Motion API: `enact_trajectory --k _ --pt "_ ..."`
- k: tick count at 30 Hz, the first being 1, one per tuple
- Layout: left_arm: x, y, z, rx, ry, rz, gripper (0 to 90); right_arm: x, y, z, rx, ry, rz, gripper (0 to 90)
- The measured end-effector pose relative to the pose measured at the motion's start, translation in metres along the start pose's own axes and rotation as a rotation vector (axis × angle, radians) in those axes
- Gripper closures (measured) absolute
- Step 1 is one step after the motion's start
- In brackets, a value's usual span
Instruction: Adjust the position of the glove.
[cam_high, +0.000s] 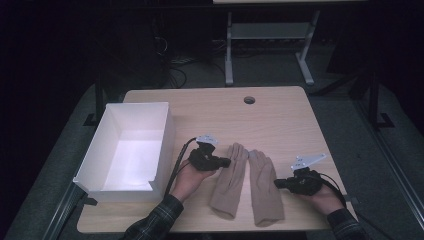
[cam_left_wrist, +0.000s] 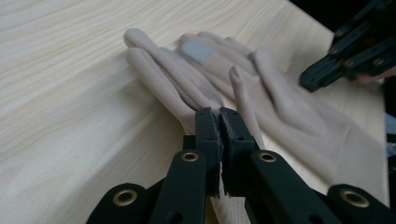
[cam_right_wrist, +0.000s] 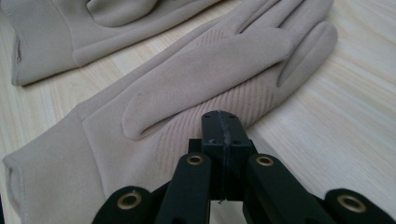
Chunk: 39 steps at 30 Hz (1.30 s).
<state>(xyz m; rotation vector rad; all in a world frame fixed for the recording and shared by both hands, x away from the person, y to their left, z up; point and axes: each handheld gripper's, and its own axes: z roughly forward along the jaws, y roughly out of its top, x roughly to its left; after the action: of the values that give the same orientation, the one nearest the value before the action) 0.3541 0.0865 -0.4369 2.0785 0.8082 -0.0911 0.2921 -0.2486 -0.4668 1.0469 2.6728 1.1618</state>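
High view — claws (cam_high: 226, 162) (cam_high: 278, 183) flanking gloves (cam_high: 248, 180)

Dim room, grey carpet (cam_high: 345, 107), metal-legged bench (cam_high: 270, 31) behind wooden table (cam_high: 280, 115).

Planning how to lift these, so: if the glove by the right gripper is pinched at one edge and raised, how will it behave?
The glove looks like thin soft fabric lying flat, so it would probably droop limply. It seems light. Its matte, ribbed palm suggests the right gripper, now shut, shouldn't slip.

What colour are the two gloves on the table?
Beige gloves, clearest in the right gripper view.
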Motion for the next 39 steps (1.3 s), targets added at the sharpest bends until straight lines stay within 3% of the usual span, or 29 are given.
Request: enact_trajectory --k 19,33,36,39 --pt "-0.012 0.02 0.01 -0.029 -0.079 0.025 87.1 0.023 0.031 0.038 -0.007 0.082 -0.047 89.8" --pt "-0.022 0.019 0.036 0.011 -0.104 0.039 86.8 0.037 0.049 0.058 -0.005 0.087 -0.087 89.8" --pt "-0.024 0.019 0.036 0.001 -0.11 0.052 80.0 0.036 0.048 0.056 -0.006 0.087 -0.084 89.4" --pt "-0.026 0.02 0.03 -0.021 -0.11 0.061 76.9 0.03 0.045 0.046 -0.016 0.072 -0.078 76.0"
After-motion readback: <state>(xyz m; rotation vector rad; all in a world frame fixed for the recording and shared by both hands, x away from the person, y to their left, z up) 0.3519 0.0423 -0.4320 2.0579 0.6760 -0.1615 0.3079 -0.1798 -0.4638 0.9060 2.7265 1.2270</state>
